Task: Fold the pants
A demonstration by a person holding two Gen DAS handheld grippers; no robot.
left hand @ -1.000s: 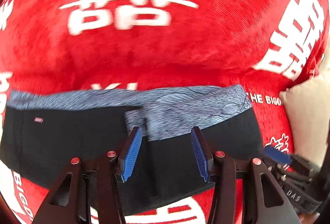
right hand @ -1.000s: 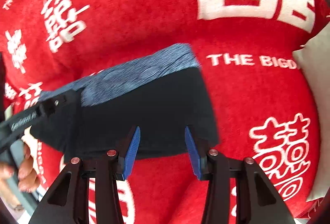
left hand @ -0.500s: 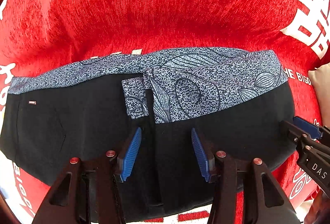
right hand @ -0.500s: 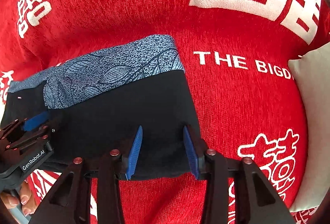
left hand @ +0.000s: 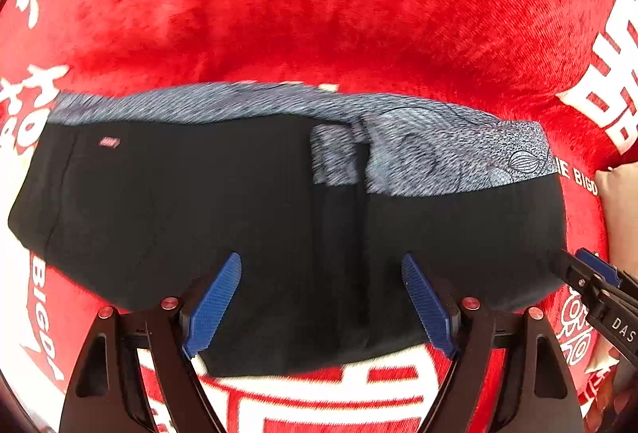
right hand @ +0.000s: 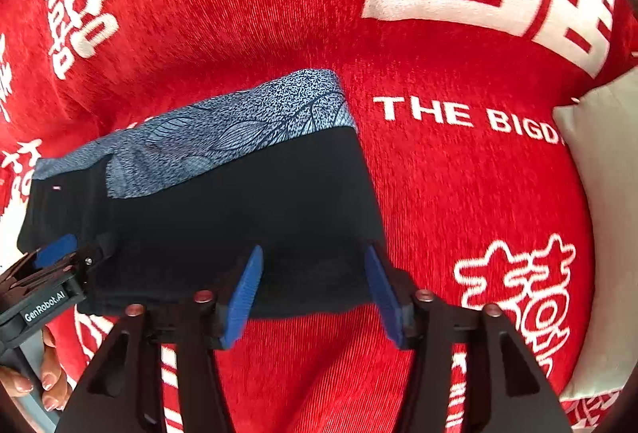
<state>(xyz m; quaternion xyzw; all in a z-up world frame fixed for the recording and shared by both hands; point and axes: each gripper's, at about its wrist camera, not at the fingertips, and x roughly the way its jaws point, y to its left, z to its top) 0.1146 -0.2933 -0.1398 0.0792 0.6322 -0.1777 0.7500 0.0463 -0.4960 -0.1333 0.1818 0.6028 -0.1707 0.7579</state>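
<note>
Pants lie folded flat on the red blanket, waistband away from me; since a second ago I have drawn both tongs back, left tongs and right tongs apart, holding nothing; another fold looks due.

the left tool is held low and level, its two blue-padded fingers spread wide apart with nothing clamped between them. the right tool is likewise held forward with its blue fingers parted and nothing gripped. each tool is seen from the other's camera: the right tool's black body is caught at the far right of the left tool, just beside it, and the left tool's black body is caught at the lower left of the right tool. a bare hand with pale painted nails is wrapped around the left tool's handle.
</note>
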